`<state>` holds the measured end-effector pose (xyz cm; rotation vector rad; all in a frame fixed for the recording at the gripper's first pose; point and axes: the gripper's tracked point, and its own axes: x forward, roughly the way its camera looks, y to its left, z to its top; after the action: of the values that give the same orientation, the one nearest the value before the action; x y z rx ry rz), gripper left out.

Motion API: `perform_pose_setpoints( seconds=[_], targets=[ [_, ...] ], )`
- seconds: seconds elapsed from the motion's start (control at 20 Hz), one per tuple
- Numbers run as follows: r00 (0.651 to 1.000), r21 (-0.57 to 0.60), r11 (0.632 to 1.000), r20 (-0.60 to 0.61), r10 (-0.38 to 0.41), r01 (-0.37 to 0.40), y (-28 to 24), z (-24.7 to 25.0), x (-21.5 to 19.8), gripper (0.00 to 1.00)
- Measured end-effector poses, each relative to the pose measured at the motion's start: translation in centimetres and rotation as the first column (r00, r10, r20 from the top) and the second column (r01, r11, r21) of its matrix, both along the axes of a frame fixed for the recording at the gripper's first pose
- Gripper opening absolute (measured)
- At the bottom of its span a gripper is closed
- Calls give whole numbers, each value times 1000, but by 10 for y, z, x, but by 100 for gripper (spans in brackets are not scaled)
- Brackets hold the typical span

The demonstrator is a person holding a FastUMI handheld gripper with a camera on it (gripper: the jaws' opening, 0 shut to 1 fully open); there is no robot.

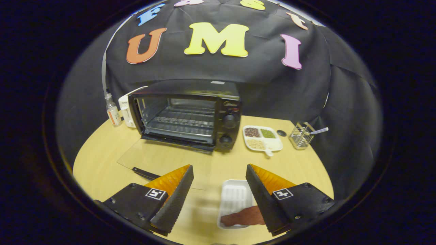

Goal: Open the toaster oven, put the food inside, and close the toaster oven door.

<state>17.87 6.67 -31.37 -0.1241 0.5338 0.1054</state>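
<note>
Jaws spread wide, gripper (219,170) holding nothing; white tray (235,197) with meat slice (243,216) sits between fingers; I judge it light, stiff, slippery; I'd pinch tray rim; toaster oven (187,117) beyond, door (163,160) down

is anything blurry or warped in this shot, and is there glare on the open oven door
In the gripper view, the fisheye bends the round table edge and bows the toaster oven; the white tray with the brownish food between the open gripper fingers is smeared by motion blur; the lowered glass door shows only a faint sheen, no hard glare; light is dim and even.
</note>
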Motion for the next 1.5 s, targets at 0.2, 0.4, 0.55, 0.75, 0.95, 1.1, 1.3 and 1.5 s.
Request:
perform_pose_setpoints(
  seconds=[0.2,0.4,0.55,0.75,0.95,1.1,1.3,1.5],
  targets=[
    [999,15,1000,-48,13,-12,-68,-4,0,99],
    [977,132,986,-174,123,-101,-86,-37,-18,97],
    [938,259,953,-263,225,-156,-79,-61,-37,89],
    [880,429,896,-373,294,-118,-74,-85,-59,71],
    [830,619,785,-430,354,-14,-64,-89,-70,42],
    [811,684,727,-454,369,52,-64,-85,-71,23],
    [822,678,735,-426,378,13,-67,-73,-66,16],
    [848,705,709,-368,382,-14,-57,-36,-65,16]
  ],
)
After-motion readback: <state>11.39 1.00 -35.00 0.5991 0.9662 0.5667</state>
